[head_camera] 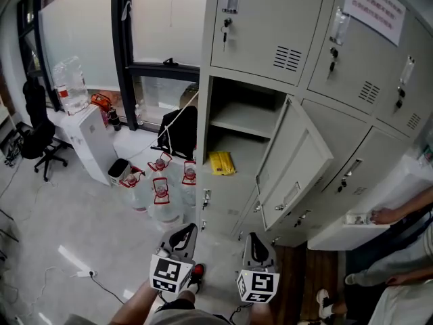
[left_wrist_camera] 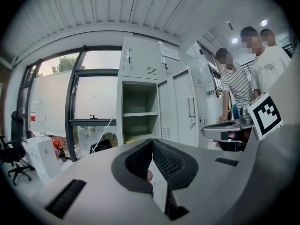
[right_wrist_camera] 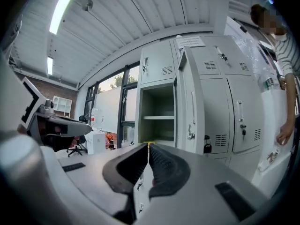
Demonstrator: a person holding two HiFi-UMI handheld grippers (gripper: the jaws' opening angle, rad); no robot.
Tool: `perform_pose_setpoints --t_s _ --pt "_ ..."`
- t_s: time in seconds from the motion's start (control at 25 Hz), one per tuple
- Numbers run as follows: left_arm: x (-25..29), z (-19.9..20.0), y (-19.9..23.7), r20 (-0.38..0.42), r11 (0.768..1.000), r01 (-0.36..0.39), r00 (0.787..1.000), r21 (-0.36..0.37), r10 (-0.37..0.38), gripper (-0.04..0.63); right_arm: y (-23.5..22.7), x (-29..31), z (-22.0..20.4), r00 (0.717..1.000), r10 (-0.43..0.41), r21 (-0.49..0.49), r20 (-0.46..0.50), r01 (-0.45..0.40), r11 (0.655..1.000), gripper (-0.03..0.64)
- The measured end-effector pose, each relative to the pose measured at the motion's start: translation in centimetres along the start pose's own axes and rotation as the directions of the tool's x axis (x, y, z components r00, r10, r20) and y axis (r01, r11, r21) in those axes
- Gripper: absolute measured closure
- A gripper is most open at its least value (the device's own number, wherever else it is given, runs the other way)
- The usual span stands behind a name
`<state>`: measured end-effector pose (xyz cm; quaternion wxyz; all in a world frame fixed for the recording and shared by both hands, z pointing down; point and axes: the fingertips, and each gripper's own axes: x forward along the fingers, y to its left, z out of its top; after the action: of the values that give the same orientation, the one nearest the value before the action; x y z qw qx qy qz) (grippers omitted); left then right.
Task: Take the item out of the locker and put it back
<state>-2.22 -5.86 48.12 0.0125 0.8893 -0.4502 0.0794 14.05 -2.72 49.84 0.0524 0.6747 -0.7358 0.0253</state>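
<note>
- Right hand-held gripper (right_wrist_camera: 149, 145): jaws pressed together, nothing between them, and it's aimed at the open locker (right_wrist_camera: 158, 114).
- Left hand-held gripper (left_wrist_camera: 152, 142): tips meeting too, and it holds nothing. It's held low, just beside the right one, well short of the locker.
- Each carries its cube of black-and-white square markers (head_camera: 169, 274); patterns only, no words.
- There's the yellow item (head_camera: 222, 162), lying flat on the bottom of the open compartment, under the inner shelf (head_camera: 243, 122), towards the left side. Neither gripper touches it.
- Locker door (head_camera: 298, 158) swung out to the right, handle facing the floor side.
- Above, a shut door with a key (head_camera: 225, 29) hanging in its lock.
- Top right, a white paper notice (head_camera: 374, 5) stuck on a door; lines of print on it, too small to read.
- Left of the locker, big water jugs (head_camera: 161, 191) stand on the floor with red-and-white labels, the lettering unreadable.
- At the far right edge, a person's hand (head_camera: 385, 215) rests on another open door.
</note>
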Motion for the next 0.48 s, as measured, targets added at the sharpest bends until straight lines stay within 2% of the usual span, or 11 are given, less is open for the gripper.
perform_pose_setpoints --t_s 0.48 --pt "-2.1 -0.6 -1.1 0.000 1.000 -0.026 1.000 -0.001 0.026 0.572 0.6 -2.2 -0.8 0.999 0.034 0.002 -0.010 -0.034 0.999 0.600"
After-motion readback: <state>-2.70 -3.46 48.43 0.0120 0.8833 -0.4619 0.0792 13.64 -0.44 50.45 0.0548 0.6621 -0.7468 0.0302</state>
